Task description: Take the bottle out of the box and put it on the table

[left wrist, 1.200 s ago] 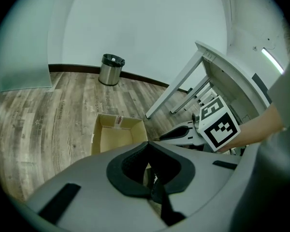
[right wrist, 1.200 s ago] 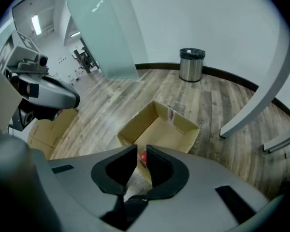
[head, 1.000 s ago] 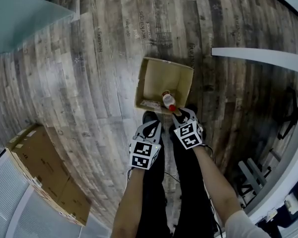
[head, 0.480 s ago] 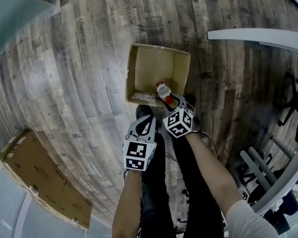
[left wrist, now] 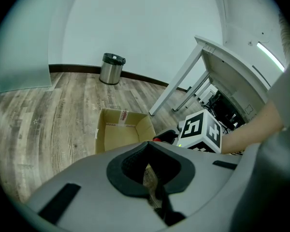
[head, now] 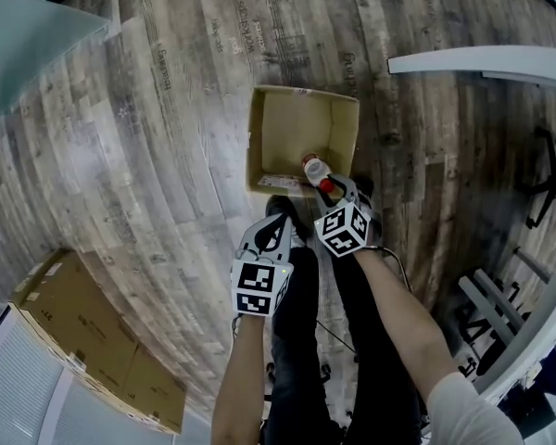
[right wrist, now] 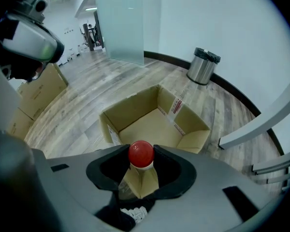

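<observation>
Wooden floor under open cardboard box

Grey wood-plank floor, pale wall, metal bin, frosted-glass partition

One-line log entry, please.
right hand-held gripper jaws just closing on red-capped plastic bottle | bottle inside brown cardboard box | left hand-held gripper shut

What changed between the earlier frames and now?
The right gripper lowered onto the bottle in the box. Its jaws have just been closing, with the red cap between them, though a firm grip isn't certain. Bottle, box and left gripper stayed about where they were.
</observation>
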